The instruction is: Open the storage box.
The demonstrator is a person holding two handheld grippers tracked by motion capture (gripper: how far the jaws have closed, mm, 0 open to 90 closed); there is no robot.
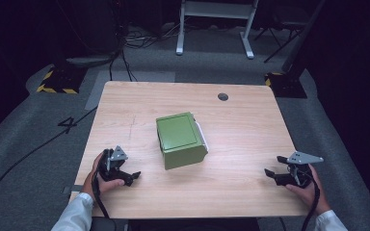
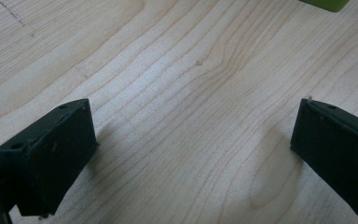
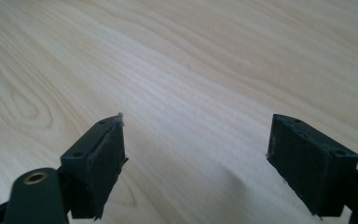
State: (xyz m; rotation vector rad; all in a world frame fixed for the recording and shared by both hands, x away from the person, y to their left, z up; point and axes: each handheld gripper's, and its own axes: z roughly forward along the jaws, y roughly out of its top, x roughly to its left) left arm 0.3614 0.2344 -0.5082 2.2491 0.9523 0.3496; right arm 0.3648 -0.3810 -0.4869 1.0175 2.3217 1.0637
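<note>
1. Both grippers rest low at the near edge of the wooden table (image 1: 250, 125) — the left gripper (image 1: 134, 175) by the near left corner, held in the person's left hand (image 1: 101, 180), and the right gripper (image 1: 271, 173) by the near right corner in the right hand (image 1: 308, 190).
2. Each has its jaws spread wide over bare wood, with nothing between them; the two gripper views show this plainly.
3. At the middle of the table sits a green box (image 1: 180, 139), lid closed, turned slightly askew to the table's edges — well apart from both grippers.
4. Near the far edge, right of centre, is a small dark round cable hole (image 1: 223, 96).
</note>
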